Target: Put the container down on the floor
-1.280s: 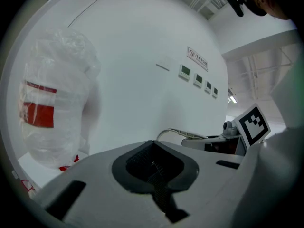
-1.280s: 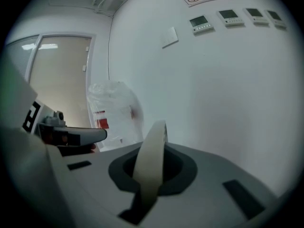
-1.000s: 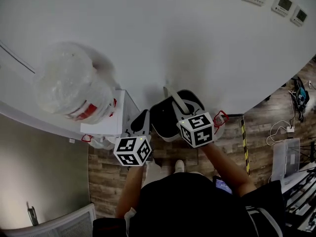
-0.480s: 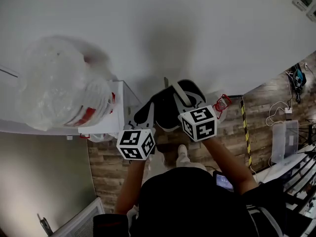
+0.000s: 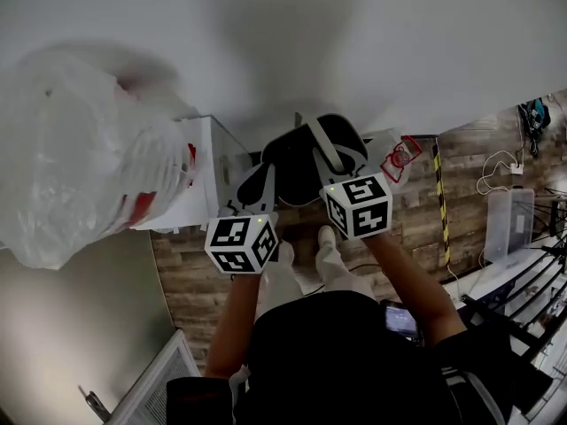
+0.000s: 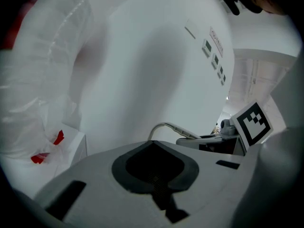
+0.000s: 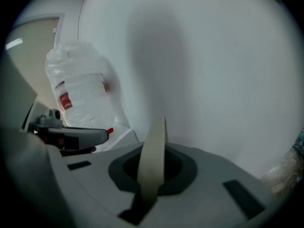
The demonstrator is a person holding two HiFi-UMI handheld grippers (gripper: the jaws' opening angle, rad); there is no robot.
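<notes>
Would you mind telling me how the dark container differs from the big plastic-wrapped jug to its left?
Colour: the container is dark with a pale handle, while the jug is whitish under clear plastic, with red markings.
Support: the container is held by its handle in the right gripper, while the jug stands on a white cabinet.
Size: the jug looks far larger in the head view.
Both are close to the white wall.
</notes>
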